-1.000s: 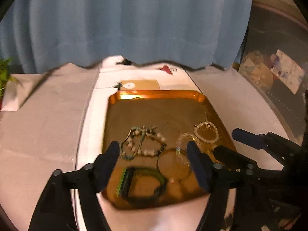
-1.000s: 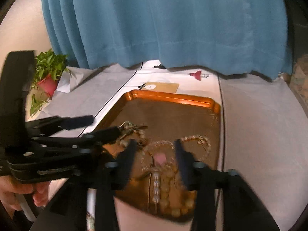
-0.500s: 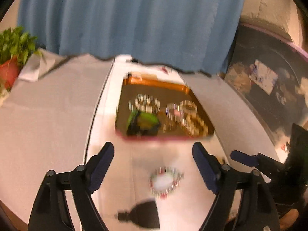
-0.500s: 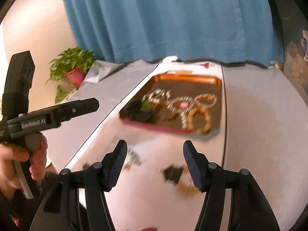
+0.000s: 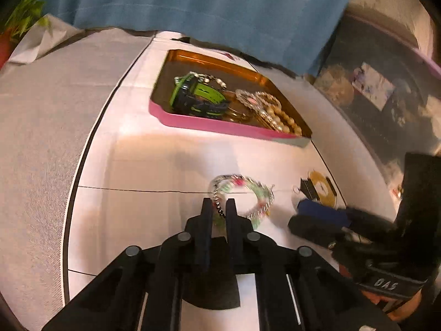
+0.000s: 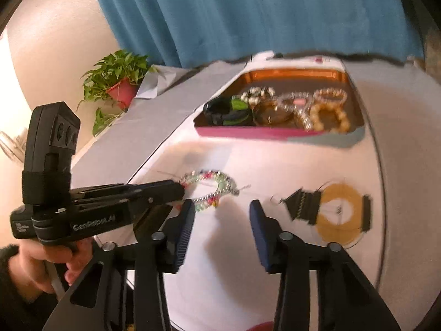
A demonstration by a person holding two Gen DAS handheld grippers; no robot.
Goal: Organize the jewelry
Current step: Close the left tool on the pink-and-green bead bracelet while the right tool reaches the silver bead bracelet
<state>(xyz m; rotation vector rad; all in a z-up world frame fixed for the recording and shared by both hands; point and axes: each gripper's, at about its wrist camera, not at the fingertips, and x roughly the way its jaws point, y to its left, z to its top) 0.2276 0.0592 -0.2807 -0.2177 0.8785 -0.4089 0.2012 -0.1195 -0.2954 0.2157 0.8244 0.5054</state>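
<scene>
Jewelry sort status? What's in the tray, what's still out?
Done: green watch and several bead bracelets lie in the tray. In hand: left gripper has just closed its jaws on the multicolour bracelet. Left: gold-and-black piece on the table; right gripper open, empty.

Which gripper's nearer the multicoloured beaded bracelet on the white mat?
Left. The left gripper has just closed on the multicoloured beaded bracelet at its near edge; the right gripper, jaws apart, sits just beside it, nothing between them.

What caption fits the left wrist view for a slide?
Left hand-held gripper shut on a beaded bracelet, near the jewelry tray.
</scene>
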